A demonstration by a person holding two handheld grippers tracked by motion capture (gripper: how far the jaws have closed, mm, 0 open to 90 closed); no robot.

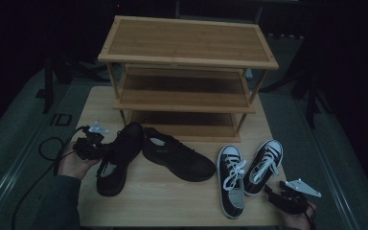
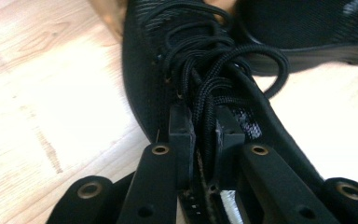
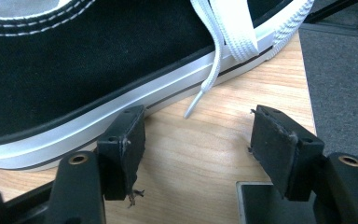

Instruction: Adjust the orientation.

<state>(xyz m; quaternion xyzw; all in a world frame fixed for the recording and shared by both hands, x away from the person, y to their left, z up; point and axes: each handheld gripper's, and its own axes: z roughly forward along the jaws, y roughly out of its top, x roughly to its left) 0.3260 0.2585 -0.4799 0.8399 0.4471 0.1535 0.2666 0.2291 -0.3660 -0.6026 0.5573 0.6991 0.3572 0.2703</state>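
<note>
A: Logging left gripper (image 1: 95, 143), at 9 o'clock on the counter (image 1: 172, 196). Fingers (image 2: 182, 135) clamped on the tongue and laces of the left black shoe (image 1: 119, 158), right at the collar.

B: Confirming from the left gripper view: pads pinching the lace bundle, little gap between them. Shoe lying at roughly 8 o'clock, toe pointing toward the shoe rack (image 1: 187, 72) at 12.

A: Noting right gripper (image 1: 274, 195) at 5 o'clock, fingers (image 3: 123, 140) standing apart, holding nothing; one pad resting just beside the white sole of the right sneaker (image 1: 264, 165), contact not clear.

B: Recording the rest: second black shoe (image 1: 178, 155) at centre, touching the first at the toe; left sneaker (image 1: 232, 182) beside its mate at 4 o'clock.

A: Judging progress: barely starting. All four shoes sitting on the counter, all three rack shelves bare.

B: Remaining, likely: lifting the gripped black shoe onto a shelf, then repeating for the other three.
</note>
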